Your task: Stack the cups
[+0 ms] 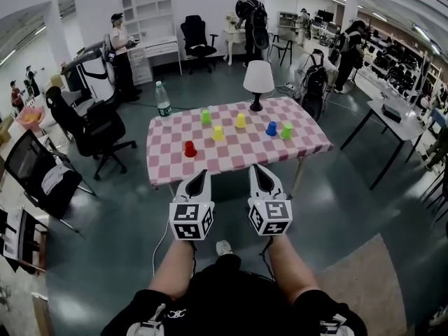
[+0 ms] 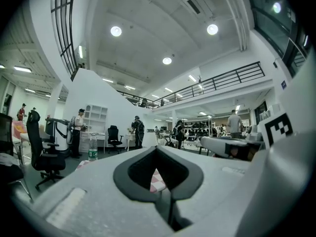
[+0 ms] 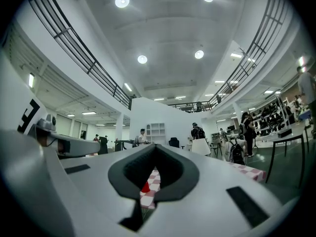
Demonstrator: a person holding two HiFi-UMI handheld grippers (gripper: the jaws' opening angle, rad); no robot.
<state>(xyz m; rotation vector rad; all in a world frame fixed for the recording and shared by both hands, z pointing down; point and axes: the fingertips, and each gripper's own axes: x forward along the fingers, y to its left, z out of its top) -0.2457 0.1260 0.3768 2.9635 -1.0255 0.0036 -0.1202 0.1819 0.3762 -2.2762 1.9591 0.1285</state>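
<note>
Wide white hall with a railed mezzanine, round ceiling lights and a grey-green floor; people standing at desks and shelves along the far side. Near the middle, a rectangular counter (image 1: 210, 166) under a pink-and-white checked cloth.

On the cloth, six small cups, none stacked:
- red plastic cup (image 1: 190, 148) alone toward the near left
- light-green plastic cup (image 1: 206, 116) further back, with a yellow plastic cup (image 1: 218, 132) just beside it to the right and nearer
- second yellow cup (image 1: 240, 120) near the middle, in front of the lamp
- blue plastic cup (image 1: 271, 128) and second green cup (image 1: 286, 130) side by side at the right

At the back edge, a table lamp with a white shade and dark foot (image 1: 258, 79). At the back left corner, a clear plastic bottle with a green label (image 1: 163, 100), its print too small to read. Black office chairs (image 1: 98, 128) left of the counter.

Short of the counter's near edge and well apart from every cup, left hand-held gripper (image 1: 201, 174) and right hand-held gripper (image 1: 257, 169), side by side on bare forearms. Both with jaws pressed together and nothing between them. On each cube, black-and-white square marker patterns, no readable words.

Through the gap behind the closed tips in the right gripper view (image 3: 155, 149), checked cloth and the red cup. In the left gripper view (image 2: 157, 151), only a patch of checked cloth.
</note>
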